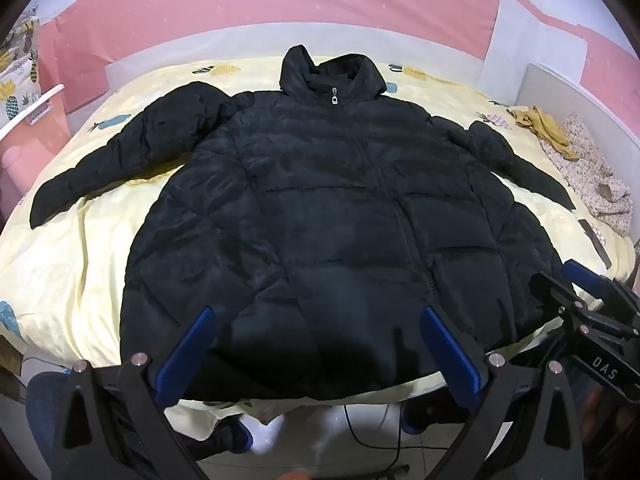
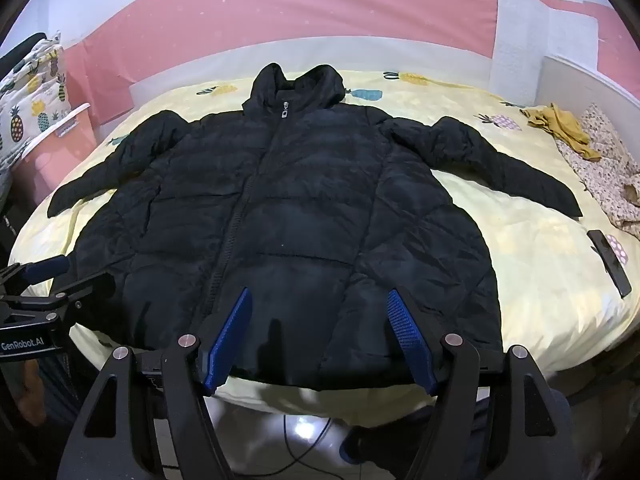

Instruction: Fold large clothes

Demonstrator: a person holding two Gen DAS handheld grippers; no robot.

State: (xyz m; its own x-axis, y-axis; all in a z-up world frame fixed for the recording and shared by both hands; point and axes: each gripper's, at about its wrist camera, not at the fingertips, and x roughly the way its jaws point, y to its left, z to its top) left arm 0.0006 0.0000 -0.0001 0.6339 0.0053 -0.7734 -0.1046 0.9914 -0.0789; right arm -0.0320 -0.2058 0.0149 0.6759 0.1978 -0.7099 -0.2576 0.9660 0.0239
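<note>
A black hooded puffer jacket (image 1: 320, 208) (image 2: 288, 216) lies flat and zipped on the bed, front up, hood toward the far wall, both sleeves spread out to the sides. My left gripper (image 1: 318, 318) hovers open above the jacket's near hem, nothing between its blue pads. My right gripper (image 2: 320, 300) is also open over the hem, a little right of the zipper, and holds nothing. In the left wrist view the right gripper (image 1: 576, 280) shows at the right edge. The left gripper (image 2: 48, 276) appears at the left edge of the right wrist view.
The bed wears a pale yellow sheet (image 1: 72, 272) (image 2: 540, 280) with pineapple prints. A yellow garment (image 2: 560, 124) and floral fabric (image 2: 608, 176) lie at the right side, with a dark flat phone-like object (image 2: 610, 262) nearby. A pink storage box (image 2: 52, 152) stands at the left. Cables run on the floor (image 2: 296, 432) below.
</note>
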